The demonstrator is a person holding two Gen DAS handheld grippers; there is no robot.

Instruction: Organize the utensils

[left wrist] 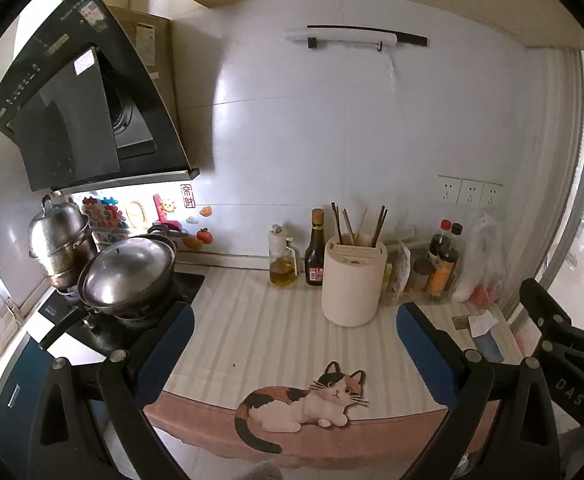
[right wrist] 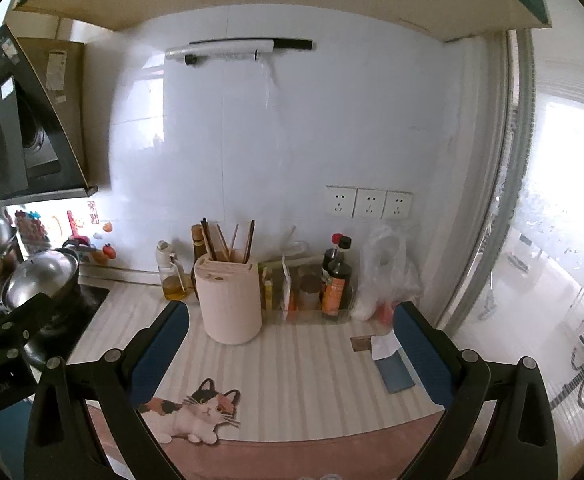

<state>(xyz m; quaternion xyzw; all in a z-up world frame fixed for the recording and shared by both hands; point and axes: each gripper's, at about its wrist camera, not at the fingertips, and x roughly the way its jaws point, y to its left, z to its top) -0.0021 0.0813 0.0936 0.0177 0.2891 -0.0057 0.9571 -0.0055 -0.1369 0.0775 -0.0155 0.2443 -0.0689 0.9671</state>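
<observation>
holder [left wrist: 352,282] hides chopstick [left wrist: 379,222] lower ends | oil btl [right wrist: 171,276] partly behind holder | label txt unreadable

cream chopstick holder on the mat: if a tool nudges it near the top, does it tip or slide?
The cream chopstick holder is tall for its base, so a high push would probably tip it; a low one more likely slides it. The striped mat may add grip. The chopsticks stand loose and would likely rattle or shift.

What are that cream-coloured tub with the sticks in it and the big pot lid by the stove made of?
The cream cylindrical utensil holder looks like matte plastic: smooth, even colour, moulded slots. The brown chopsticks in it seem wooden or bamboo. The domed silver pot lid looks like polished steel: it mirrors the light.
</observation>
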